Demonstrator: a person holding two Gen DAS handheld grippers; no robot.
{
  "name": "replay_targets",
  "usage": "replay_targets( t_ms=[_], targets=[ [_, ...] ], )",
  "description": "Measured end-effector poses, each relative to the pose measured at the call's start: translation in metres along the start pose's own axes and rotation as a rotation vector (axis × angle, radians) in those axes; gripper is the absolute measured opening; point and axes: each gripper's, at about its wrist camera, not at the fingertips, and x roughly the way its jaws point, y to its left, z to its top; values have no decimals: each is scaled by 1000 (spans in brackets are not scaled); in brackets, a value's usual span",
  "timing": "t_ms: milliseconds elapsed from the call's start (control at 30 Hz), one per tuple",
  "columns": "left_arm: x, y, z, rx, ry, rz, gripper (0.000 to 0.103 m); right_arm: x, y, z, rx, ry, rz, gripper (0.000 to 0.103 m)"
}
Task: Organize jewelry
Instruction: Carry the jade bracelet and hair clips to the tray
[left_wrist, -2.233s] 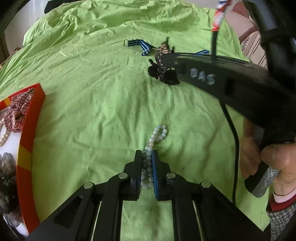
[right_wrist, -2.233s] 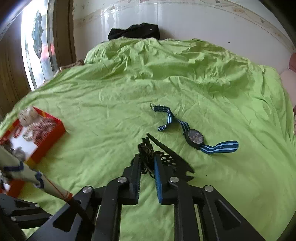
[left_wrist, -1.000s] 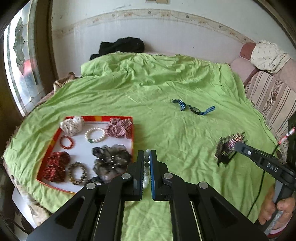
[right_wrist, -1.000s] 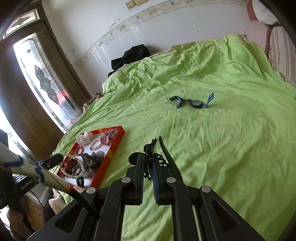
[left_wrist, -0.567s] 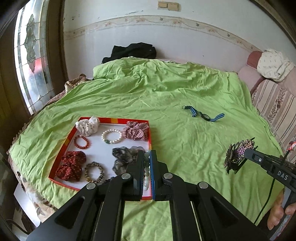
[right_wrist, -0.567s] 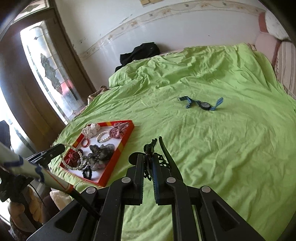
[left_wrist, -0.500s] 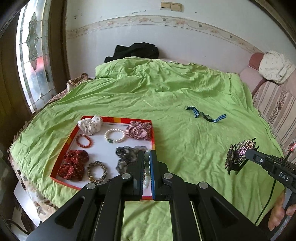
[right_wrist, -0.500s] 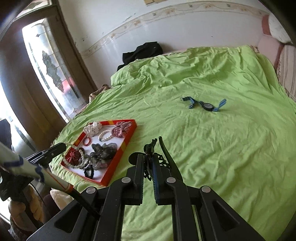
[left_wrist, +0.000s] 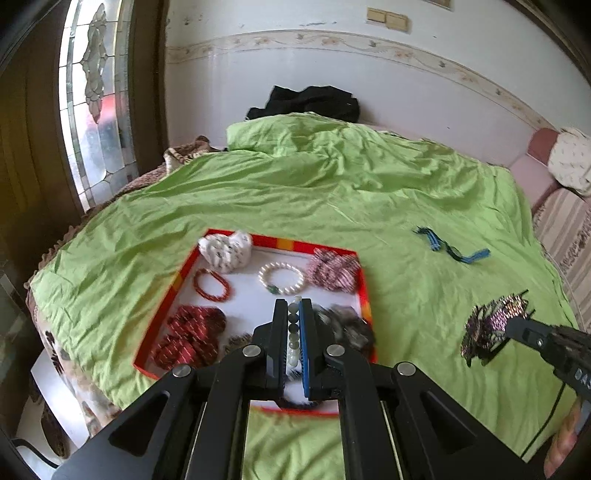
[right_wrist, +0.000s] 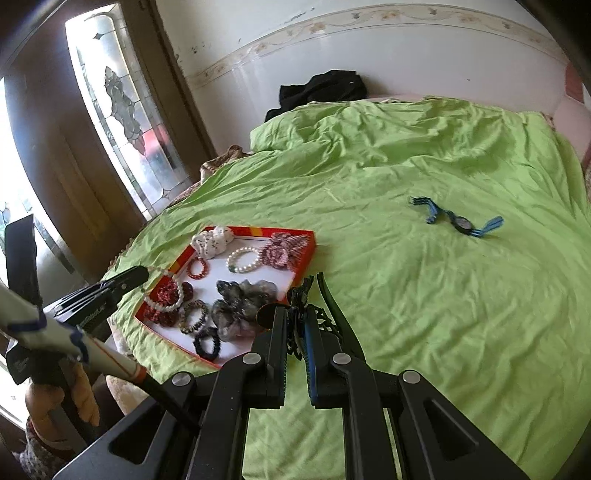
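My left gripper (left_wrist: 293, 306) is shut on a pale green bead bracelet (left_wrist: 293, 332) and hangs over the near part of the red-rimmed white tray (left_wrist: 280, 243). In the right wrist view the left gripper (right_wrist: 136, 275) comes in from the left, and the bracelet (right_wrist: 180, 291) dangles as a loop above the tray (right_wrist: 309, 254). My right gripper (right_wrist: 295, 314) is shut on a black hair clip (right_wrist: 334, 310), just right of the tray's near corner. The left wrist view shows that clip (left_wrist: 491, 326), with its glittery purple front, held above the green bedspread.
The tray holds several scrunchies and bracelets, among them a pearl bracelet (left_wrist: 280, 277) and a grey scrunchie (right_wrist: 240, 299). A blue-strapped watch (right_wrist: 461, 221) lies on the green bedspread (right_wrist: 443, 295) far right. Black clothing (left_wrist: 306, 101) sits by the wall. A hand (right_wrist: 79, 398) grips the left handle.
Both grippers have travelled left across the bed toward the tray. The tray now sits right under the left gripper and closer to the right one. Both grips are unchanged.
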Motion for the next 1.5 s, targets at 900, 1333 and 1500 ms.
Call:
replay_targets(
  t_ms=[900, 1333, 1500],
  targets=[
    [101, 61, 52, -57, 13, -2, 6, 90, 50, 64, 15, 63, 50, 9],
    [111, 95, 51, -137, 36, -14, 6, 135, 71, 78, 26, 106, 98, 9],
    [113, 103, 51, -164, 45, -26, 6, 142, 73, 79, 36, 110, 108, 9]
  ],
)
